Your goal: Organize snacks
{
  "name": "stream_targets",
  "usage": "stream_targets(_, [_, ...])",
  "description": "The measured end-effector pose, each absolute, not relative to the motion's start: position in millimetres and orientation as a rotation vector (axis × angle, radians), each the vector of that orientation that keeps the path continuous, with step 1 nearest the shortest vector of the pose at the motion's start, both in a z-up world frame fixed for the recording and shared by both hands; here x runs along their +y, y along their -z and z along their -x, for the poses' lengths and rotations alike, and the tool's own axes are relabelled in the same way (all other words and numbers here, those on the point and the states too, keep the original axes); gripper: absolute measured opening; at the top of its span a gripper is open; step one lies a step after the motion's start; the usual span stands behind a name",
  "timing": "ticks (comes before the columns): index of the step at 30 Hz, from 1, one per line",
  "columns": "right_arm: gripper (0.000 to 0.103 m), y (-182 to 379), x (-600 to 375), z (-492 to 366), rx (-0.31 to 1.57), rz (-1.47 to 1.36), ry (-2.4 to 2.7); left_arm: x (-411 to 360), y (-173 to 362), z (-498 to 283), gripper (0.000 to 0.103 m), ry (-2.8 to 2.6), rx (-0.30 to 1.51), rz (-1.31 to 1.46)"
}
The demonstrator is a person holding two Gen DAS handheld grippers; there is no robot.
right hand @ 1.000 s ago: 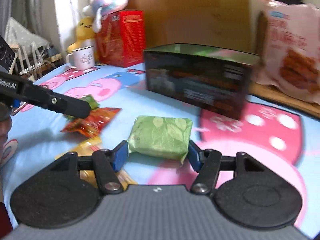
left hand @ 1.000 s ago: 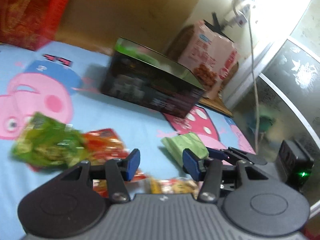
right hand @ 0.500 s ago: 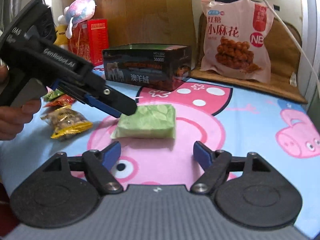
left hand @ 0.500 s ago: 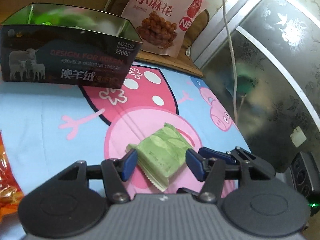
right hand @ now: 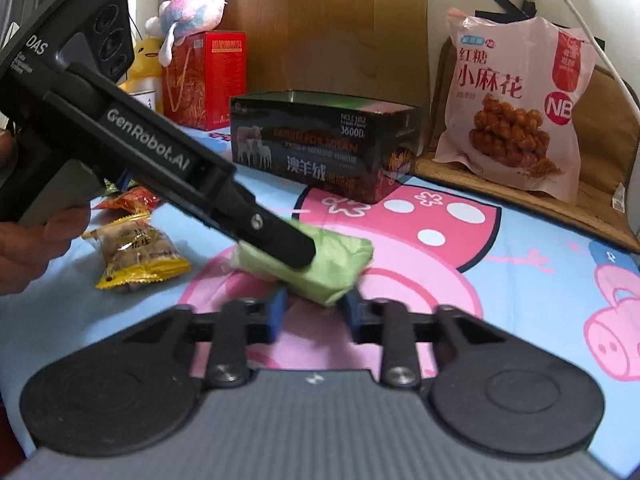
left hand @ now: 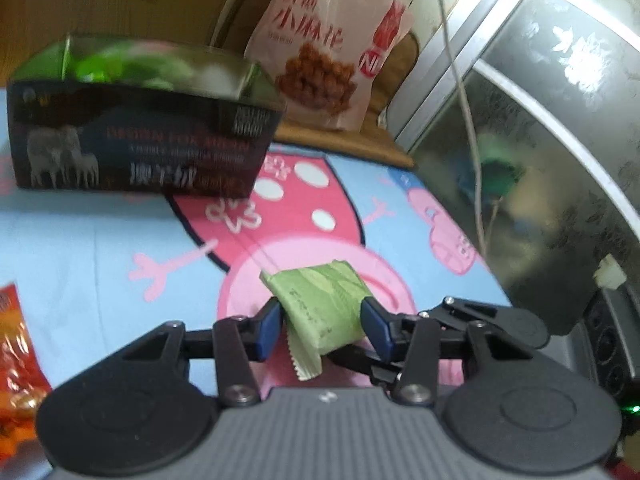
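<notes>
Fingers of my left gripper point(left hand: 320, 326) clamp the soft green foil snack packet point(left hand: 324, 308) above the cartoon-pig sheet point(left hand: 80, 248). From the right view, my right gripper point(right hand: 312, 312) pinches its lower edge too; opposing pulls could tear it.

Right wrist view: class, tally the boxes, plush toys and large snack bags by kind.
Boxes: 2 (black box, red box)
Plush toys: 2 (pastel plush, yellow plush)
Large bags: 1 (pink bag)
Total: 5
</notes>
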State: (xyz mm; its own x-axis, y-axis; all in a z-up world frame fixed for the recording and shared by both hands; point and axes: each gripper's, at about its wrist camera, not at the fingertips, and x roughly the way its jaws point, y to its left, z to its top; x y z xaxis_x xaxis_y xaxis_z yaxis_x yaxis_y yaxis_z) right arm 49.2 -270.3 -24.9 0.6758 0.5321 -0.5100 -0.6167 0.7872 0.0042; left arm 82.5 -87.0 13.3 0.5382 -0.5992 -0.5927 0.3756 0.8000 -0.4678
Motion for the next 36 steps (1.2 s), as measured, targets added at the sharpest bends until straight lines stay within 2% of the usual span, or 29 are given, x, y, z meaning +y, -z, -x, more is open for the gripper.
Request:
stream_targets(7, [0.03, -4, -247, -64, 0.369, 0.172, -0.656, -60, -53, -87, 0.043, 0.539, 0.66, 0.279])
stream_targets(17, [0.031, -28, -197, -147, 0.284, 0.185, -0.642, -31, -82, -159, 0.043, 0.389, 0.576, 0.272])
stream_targets(19, [0.032, -24, -193, -161, 0.299, 0.192, -0.598, -33, -76, -173, 0.044, 0.368, 0.597, 0.264])
stream_targets(21, [0.039, -22, -194, -165, 0.291, 0.177, -0.556, -32, -70, -177, 0.044, 0.355, 0.612, 0.272])
stream_targets(29, [0.041, -19, -223, -129, 0.314, 0.126, -0.589, -3, -60, -126, 0.043, 0.403, 0.587, 0.333])
stream_targets(36, [0.05, 11, -234, -88, 0.521, 0.015, -0.816, 24, -26, -55, 0.043, 0.458, 0.664, 0.353])
